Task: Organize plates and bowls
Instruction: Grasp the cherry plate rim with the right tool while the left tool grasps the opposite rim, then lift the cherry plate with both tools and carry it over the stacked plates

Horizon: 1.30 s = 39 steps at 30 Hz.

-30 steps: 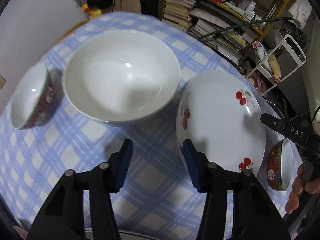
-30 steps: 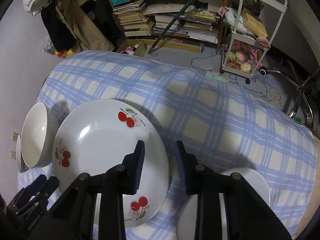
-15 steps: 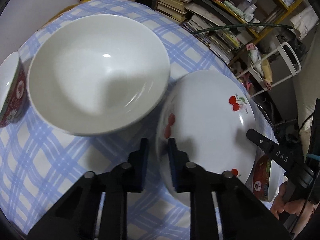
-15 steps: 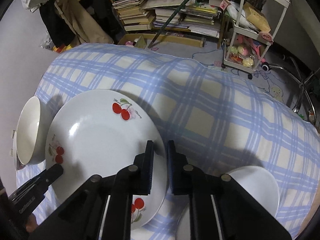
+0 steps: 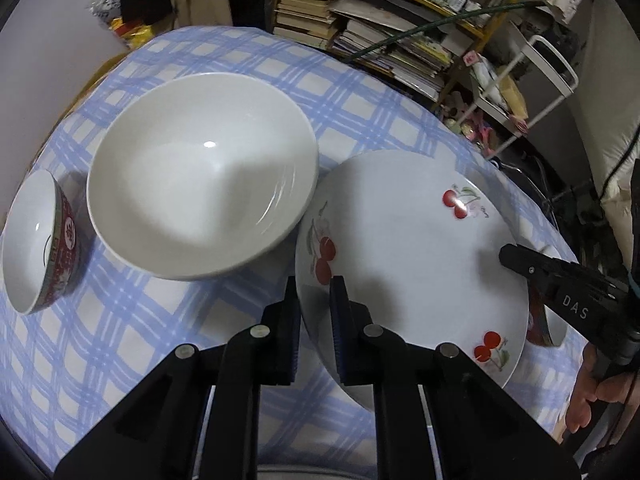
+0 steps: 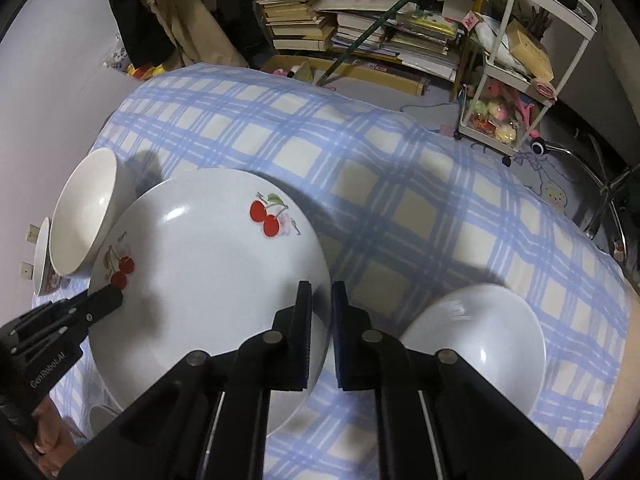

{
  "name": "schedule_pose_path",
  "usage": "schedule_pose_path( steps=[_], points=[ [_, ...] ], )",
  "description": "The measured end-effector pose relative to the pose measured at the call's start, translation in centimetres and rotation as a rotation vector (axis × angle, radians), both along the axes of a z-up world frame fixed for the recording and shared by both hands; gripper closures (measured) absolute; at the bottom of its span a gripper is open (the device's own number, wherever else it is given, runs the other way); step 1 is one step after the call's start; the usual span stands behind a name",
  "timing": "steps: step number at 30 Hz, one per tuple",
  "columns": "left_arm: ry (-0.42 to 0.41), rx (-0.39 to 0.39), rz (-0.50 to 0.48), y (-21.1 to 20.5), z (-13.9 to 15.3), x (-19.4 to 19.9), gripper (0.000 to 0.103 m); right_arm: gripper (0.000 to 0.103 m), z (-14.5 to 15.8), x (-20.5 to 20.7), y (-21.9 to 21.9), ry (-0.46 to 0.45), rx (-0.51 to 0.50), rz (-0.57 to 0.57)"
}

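jaws clamped on cherry plate (image 5: 408, 256) rim, grippers steeply down

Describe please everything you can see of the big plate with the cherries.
The cherry plate is round, white and glossy, probably ceramic, with three red cherry sprigs around its shallow well. It looks empty and clean. The left gripper and right gripper each pinch its rim on opposite sides. It sits slightly tilted above the blue checked tablecloth, seemingly lifted, next to the large white bowl; contact between them is unclear.
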<state>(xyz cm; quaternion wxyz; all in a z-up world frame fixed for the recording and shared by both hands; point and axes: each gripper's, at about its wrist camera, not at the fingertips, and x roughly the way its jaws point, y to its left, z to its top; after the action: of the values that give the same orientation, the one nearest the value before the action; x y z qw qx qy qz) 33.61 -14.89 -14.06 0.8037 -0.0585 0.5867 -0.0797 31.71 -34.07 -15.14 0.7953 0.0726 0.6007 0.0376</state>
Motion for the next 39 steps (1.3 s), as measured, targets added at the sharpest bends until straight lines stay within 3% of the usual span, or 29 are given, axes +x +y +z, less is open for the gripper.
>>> schedule_pose_path(
  steps=[6, 16, 20, 25, 39],
  points=[
    [0.008, -0.012, -0.056, 0.1, 1.3, -1.3, 0.09, 0.092, 1.6, -2.0, -0.2, -0.015, -0.002, -0.014],
    [-0.014, -0.011, -0.11, 0.6, 3.8, -4.6, 0.09, 0.092, 3.2, -6.7, -0.6, -0.035, 0.079, -0.08],
    [-0.022, -0.036, -0.042, 2.2, 4.8, -6.0, 0.09, 0.092, 4.2, -8.2, 0.1, -0.054, 0.118, -0.088],
    [-0.025, -0.062, -0.032, 4.1, 6.2, -8.1, 0.09, 0.092, 5.2, -9.9, 1.4, -0.066, 0.136, -0.084],
    [-0.129, -0.033, 0.007, 8.3, 9.7, -14.4, 0.09, 0.092, 6.8, -15.6, 5.3, -0.123, 0.216, -0.085]
  ],
)
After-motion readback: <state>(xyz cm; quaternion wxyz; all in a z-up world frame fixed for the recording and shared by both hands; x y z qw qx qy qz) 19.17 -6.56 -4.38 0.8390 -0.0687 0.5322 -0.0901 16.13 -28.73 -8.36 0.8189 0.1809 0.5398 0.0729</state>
